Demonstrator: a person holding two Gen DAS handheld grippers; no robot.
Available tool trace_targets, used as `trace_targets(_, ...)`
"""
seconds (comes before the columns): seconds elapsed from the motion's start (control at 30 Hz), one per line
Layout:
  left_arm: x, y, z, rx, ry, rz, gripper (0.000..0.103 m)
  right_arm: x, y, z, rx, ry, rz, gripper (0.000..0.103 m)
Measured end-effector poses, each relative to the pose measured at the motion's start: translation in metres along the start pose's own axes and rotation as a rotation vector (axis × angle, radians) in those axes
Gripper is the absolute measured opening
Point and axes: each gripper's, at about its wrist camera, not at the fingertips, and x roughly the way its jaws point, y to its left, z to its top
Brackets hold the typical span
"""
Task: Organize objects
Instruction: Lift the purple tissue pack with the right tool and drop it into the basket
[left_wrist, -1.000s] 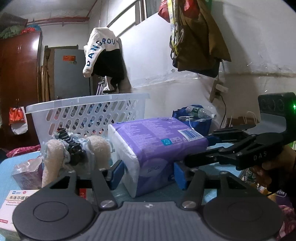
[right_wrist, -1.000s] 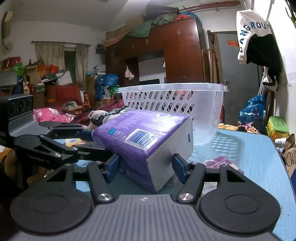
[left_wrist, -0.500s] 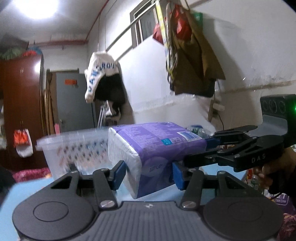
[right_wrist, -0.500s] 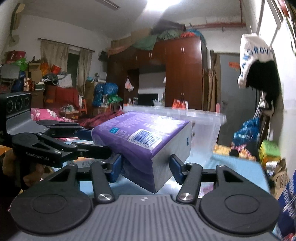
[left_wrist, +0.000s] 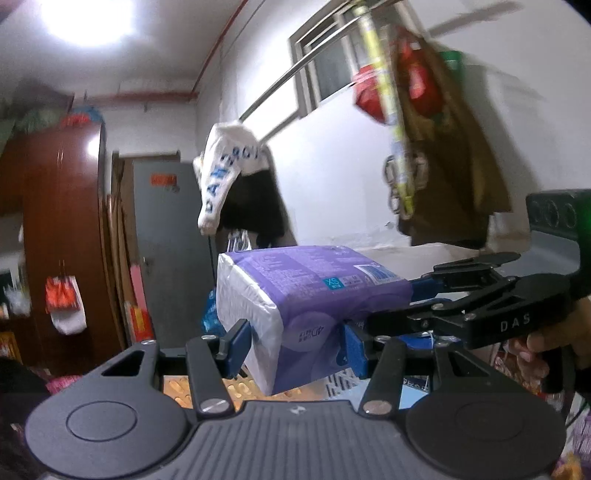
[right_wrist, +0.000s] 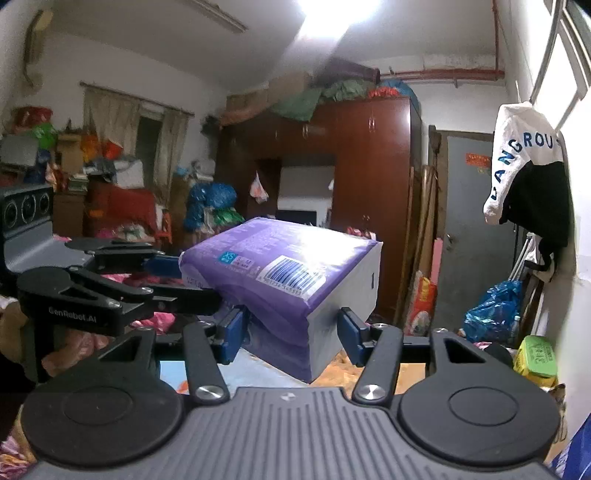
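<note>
A purple and white soft pack (left_wrist: 306, 306) is held in the air between both grippers. My left gripper (left_wrist: 295, 349) is shut on one end of it, blue pads pressed to its sides. My right gripper (right_wrist: 291, 332) is shut on the other end of the pack (right_wrist: 288, 273). Each gripper shows in the other's view, the right one (left_wrist: 480, 314) at the right and the left one (right_wrist: 110, 288) at the left. The white laundry basket is out of view.
A white wall with hanging bags (left_wrist: 436, 122) and a white and black garment (left_wrist: 240, 192) is to the right. A dark wooden wardrobe (right_wrist: 369, 184) and a grey door (right_wrist: 469, 240) stand behind. A green box (right_wrist: 535, 354) lies at lower right.
Both grippers have lifted the purple pack up off the table. The basket and the table items have dropped out of view.
</note>
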Motion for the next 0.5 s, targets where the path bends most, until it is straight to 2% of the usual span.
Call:
trace_targets(0.17, 0.051, 0.037, -0.012, -0.08, 0.126, -0.01, 0.057, 0.054, -0.027, -0.008, 0.068, 0.125, 0.009, 0.057)
trace_targets(0.33, 0.094, 0.078, -0.03, -0.236, 0.291, -0.045, 0.057, 0.104, -0.044, -0.028, 0.128, 0.262, 0.01, 0.057)
trace_targets(0.5, 0.119, 0.084, -0.039, -0.23, 0.393, -0.005, 0.057, 0.127, -0.055, -0.038, 0.155, 0.362, 0.011, 0.057)
